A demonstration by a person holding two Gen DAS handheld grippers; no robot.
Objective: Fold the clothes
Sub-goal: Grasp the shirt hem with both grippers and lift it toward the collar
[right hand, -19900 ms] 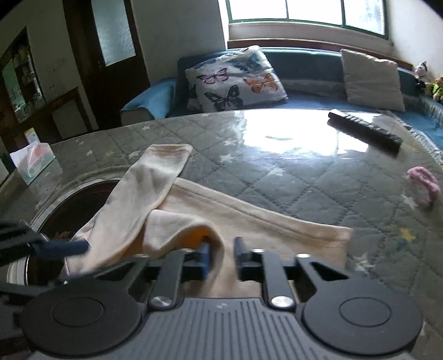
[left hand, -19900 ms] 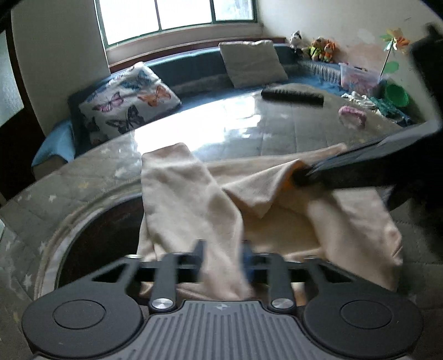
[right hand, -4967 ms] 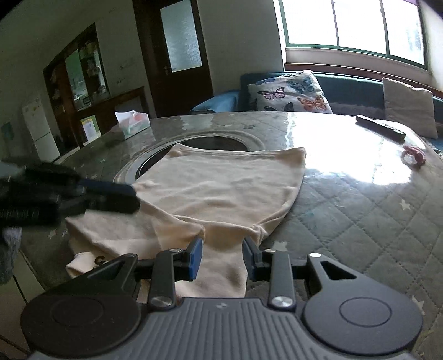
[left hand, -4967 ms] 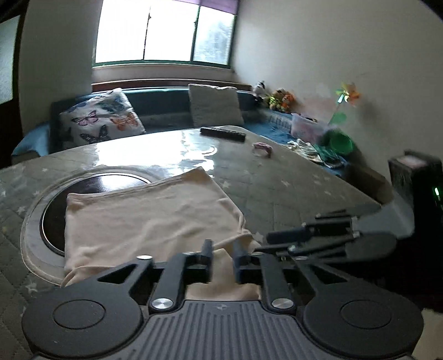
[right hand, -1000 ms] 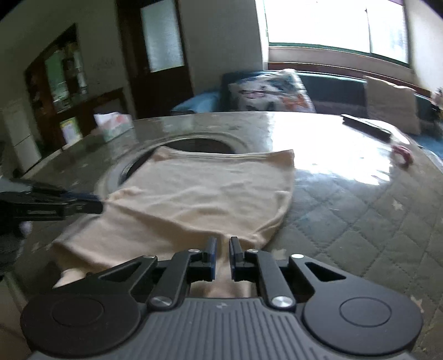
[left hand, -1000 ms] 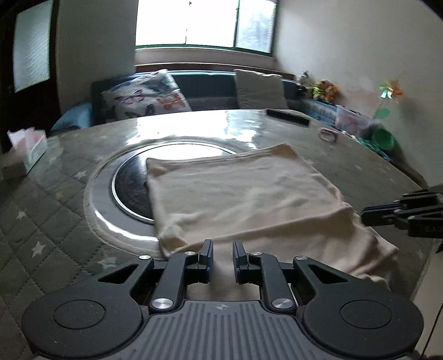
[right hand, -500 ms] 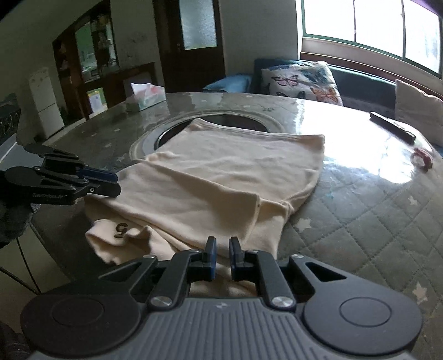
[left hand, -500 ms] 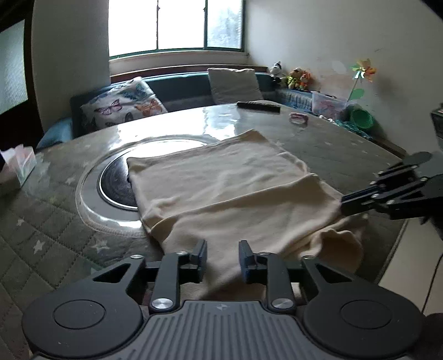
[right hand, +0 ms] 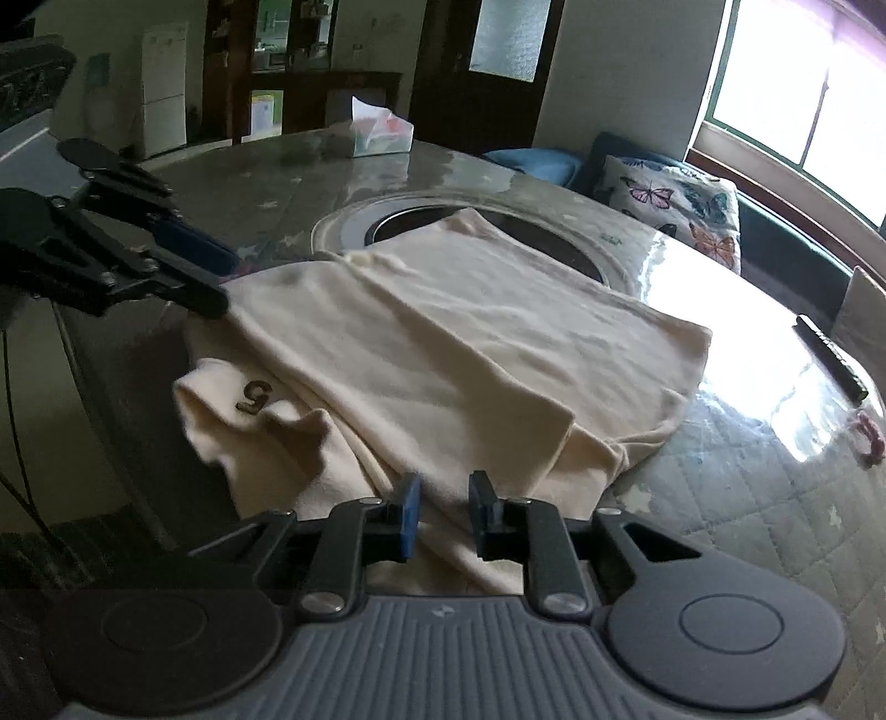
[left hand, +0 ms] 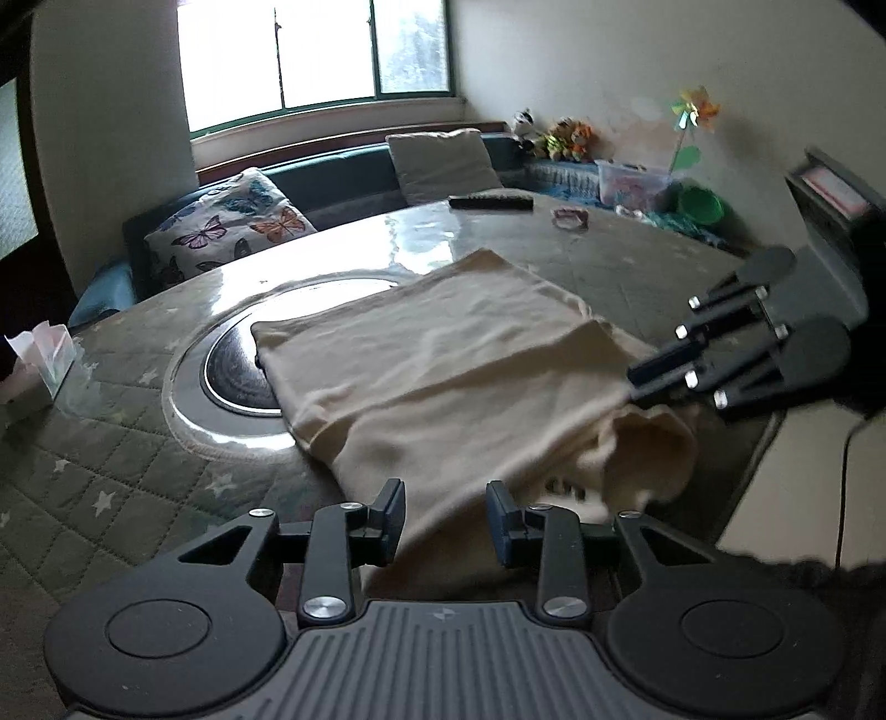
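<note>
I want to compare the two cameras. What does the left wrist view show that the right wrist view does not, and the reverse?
Only the left wrist view: a green bowl and soft toys by the wall. Only the right wrist view: a dark number 5 printed on the cloth, and a white fridge. Both: the cream folded garment, the butterfly-print cushion and the tissue box.

Dim room, daylight via window (left hand: 315,52); glare on table (right hand: 736,332); fisheye edges warped, prob. slight blur.
</note>
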